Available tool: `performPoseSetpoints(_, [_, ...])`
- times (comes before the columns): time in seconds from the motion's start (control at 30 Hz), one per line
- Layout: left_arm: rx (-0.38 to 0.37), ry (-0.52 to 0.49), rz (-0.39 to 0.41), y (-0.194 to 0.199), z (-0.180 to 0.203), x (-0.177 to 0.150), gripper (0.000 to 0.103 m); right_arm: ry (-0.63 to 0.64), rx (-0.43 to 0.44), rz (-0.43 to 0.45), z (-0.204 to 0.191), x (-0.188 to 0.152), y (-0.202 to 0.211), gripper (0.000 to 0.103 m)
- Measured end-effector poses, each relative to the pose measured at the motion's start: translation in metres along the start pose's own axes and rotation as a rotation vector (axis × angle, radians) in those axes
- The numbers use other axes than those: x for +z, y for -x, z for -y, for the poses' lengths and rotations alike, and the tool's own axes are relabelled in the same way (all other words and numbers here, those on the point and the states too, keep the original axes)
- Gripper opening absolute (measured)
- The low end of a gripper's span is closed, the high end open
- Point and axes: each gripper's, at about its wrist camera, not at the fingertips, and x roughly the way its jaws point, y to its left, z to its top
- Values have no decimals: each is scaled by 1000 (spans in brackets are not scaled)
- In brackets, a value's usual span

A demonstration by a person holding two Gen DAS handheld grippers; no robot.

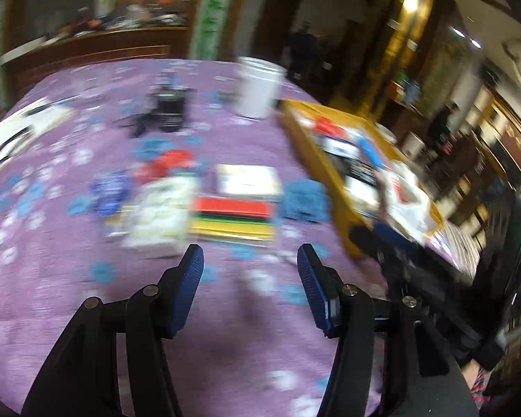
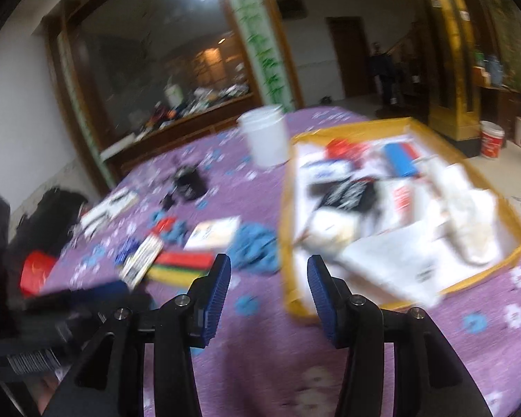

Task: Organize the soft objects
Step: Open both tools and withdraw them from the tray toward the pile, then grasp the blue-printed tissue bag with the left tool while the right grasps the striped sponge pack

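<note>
Ahead of your tool, past the purple flowered tabletop [image 2: 260, 340], stands a wood-framed glass partition [image 2: 163, 80]; right of it, a brown door [image 2: 350, 59] in a white wall, ceiling lights glowing.

Your two wrist cameras look forward and down over the purple tablecloth [image 1: 225, 330] — both share the white bucket [image 2: 265, 135] and yellow-rimmed tray [image 2: 290, 236], seen close.
</note>
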Motion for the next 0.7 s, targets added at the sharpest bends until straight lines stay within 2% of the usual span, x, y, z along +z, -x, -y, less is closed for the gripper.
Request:
performPoseSetpoints(0.13, [126,118,-10,-1,-52,13,55,63,44,-50,-24,-14,-18,48])
performPoseSetpoints(0.2, [121,192,-49,-8,-77,20,55,82,49,-47,-28,-14,-18,48])
performPoseSetpoints(0.3, [102,259,-108,-26,-97,31,55,40,83,-54,-19,-14,-20,51])
performPoseSetpoints(0.47, [84,307,-187,-63,-109,48,55,17,106,-69,-12,-13,-19,52])
performPoseSetpoints(0.53, [127,318,-206,-72,-113,48,55,36,113,-61,-15,-14,-17,52])
performPoseSetpoints(0.63, [159,306,-170,-82,-118,51,55,38,119,-71,-16,-14,-18,52])
performPoseSetpoints(0.7, [165,289,-148,-81,-120,50,47,35,116,-71,-16,-14,-18,52])
